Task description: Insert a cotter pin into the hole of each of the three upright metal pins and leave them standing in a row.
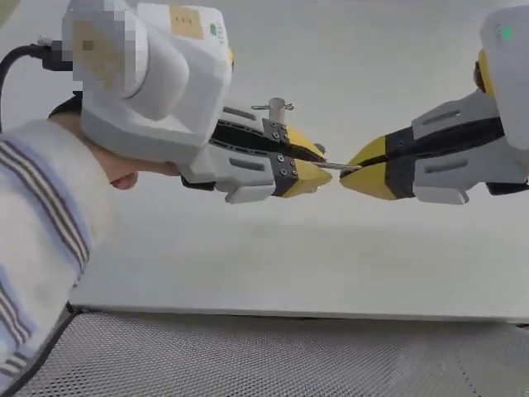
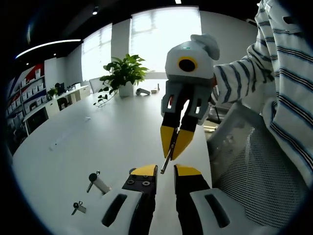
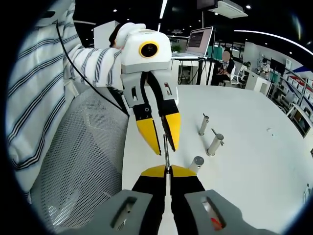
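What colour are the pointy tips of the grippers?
Yellow on the left gripper and right gripper alike, clearest in the head view.

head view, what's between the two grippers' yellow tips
A thin cotter pin bridges it in the head view: pinched by the right gripper, its free end between the open fingers of the left gripper.

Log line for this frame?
right claw: shut on cotter pin | left claw: open, tips around pin's free end | three metal pins: standing on table

The white table [image 3: 254, 161] carries three upright metal pins [image 3: 215, 144], which stand near each other in a loose row. At its far end stands a potted plant [image 2: 124, 73].
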